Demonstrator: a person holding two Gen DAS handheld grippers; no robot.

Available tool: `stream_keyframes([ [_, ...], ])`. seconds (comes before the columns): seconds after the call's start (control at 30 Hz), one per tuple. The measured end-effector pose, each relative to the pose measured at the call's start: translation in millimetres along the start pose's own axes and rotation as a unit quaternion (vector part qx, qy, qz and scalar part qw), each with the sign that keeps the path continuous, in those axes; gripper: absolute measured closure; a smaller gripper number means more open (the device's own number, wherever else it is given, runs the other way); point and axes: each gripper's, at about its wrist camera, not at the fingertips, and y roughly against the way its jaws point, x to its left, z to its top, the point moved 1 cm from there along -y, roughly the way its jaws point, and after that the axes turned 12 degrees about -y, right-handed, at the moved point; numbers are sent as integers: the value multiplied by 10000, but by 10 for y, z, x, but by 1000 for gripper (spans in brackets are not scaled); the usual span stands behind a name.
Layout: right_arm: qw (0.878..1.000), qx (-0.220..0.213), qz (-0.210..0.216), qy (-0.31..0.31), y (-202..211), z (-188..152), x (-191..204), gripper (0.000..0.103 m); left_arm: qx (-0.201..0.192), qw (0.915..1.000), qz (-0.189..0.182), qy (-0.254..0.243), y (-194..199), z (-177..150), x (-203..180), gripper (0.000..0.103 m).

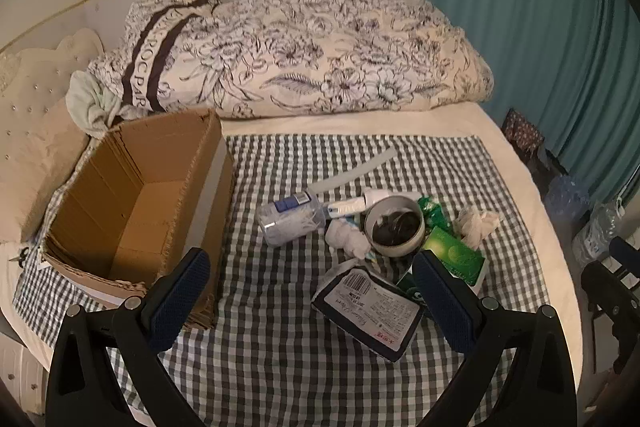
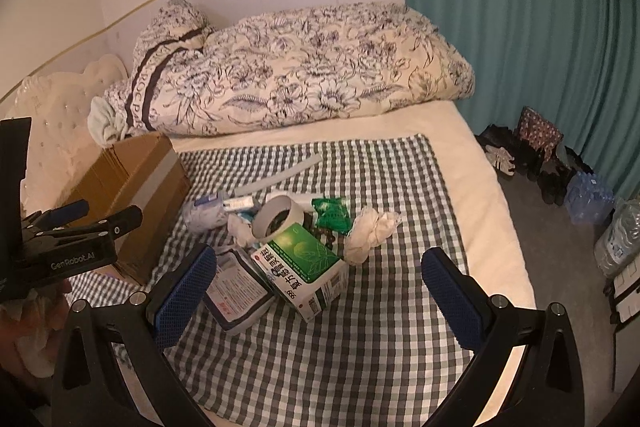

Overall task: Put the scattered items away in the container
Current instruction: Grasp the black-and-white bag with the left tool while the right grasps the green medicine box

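On the bed (image 1: 500,131), over the checked cloth (image 1: 280,347): 2 sets of tongs, both spread wide, nothing between the pads. Left tongs (image 1: 316,291) hanging above the dark flat packet (image 1: 368,311), clear of it. Right tongs (image 2: 320,291) hovering just short of the green-and-white box (image 2: 308,267), not touching. Scattered in 1 heap mid-cloth: white tape roll (image 1: 394,225) tilted on the pile, clear bottle with blue label (image 1: 288,219) on its side, white tube (image 1: 352,205), long pale strip (image 1: 356,169), green wrapper (image 2: 330,213), crumpled white tissue (image 2: 370,229). To the left of the heap, the cardboard box (image 1: 132,203), open-topped, nothing showing inside. Behind everything, a rolled floral quilt (image 1: 304,55); teal curtain (image 1: 532,7) to the right.
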Motion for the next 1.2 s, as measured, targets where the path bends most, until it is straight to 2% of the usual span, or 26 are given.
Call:
stream_keyframes([
  [0.23, 9996, 274, 26, 10, -280, -83, -49, 0, 249, 9996, -140, -50, -265, -91, -40, 0],
  [0.43, 9979, 589, 276, -14, -509, -171, -71, 0, 516, 9983, -257, -64, -513, -188, -65, 0],
  [0.63, 9962, 832, 250, -55, -732, -261, -131, 0, 780, 9962, -379, -73, -747, -287, -125, 0],
  [0.8, 9947, 1003, 206, -64, -895, -327, -179, 0, 988, 9938, -498, -96, -940, -374, -186, 0],
  [0.93, 9935, 1118, 197, -14, -998, -363, -190, 0, 1120, 9907, -775, 5, -1080, -471, -223, 0],
  [1.2, 9903, 1367, 252, -7, -1228, -459, -209, 0, 1410, 9855, -943, -13, -1307, -637, -321, 0],
])
